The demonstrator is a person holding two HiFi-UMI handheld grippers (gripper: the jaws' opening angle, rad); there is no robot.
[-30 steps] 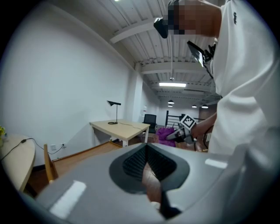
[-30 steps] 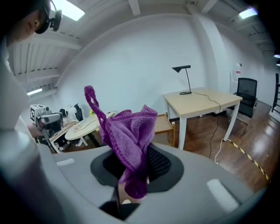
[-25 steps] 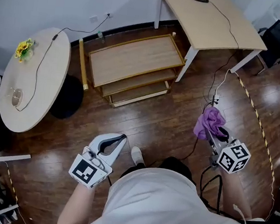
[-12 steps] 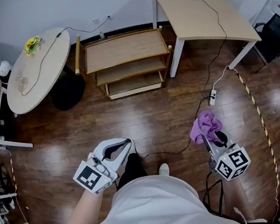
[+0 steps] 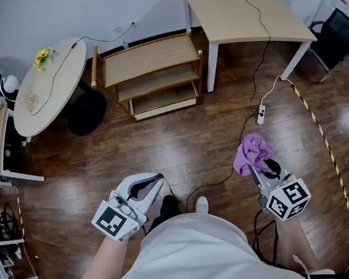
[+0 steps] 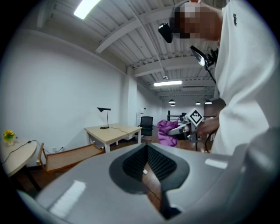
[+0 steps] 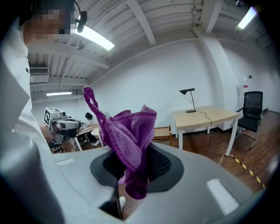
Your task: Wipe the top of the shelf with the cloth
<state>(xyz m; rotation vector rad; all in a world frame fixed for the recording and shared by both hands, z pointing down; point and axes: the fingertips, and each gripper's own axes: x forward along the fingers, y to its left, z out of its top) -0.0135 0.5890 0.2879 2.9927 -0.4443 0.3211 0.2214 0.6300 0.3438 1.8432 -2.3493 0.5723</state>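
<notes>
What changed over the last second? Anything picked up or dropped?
Nothing was taken hold of or let go. The shelf now shows smaller and farther up-left in the head view, so the person seems to have backed away from it. The right gripper still grips the purple cloth, and the left gripper stays shut and empty, low at the person's left.

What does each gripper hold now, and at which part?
The right gripper pinches the purple cloth at a bunched fold; the left gripper holds nothing.

shirt (image 5: 211, 259): white, loose | left gripper (image 6: 146, 151), right gripper (image 5: 255, 171): pale grey shells, black ribbed pads (image 6: 161, 164), black-and-white marker cubes (image 5: 290, 199) | shoe (image 5: 201, 203): white
</notes>
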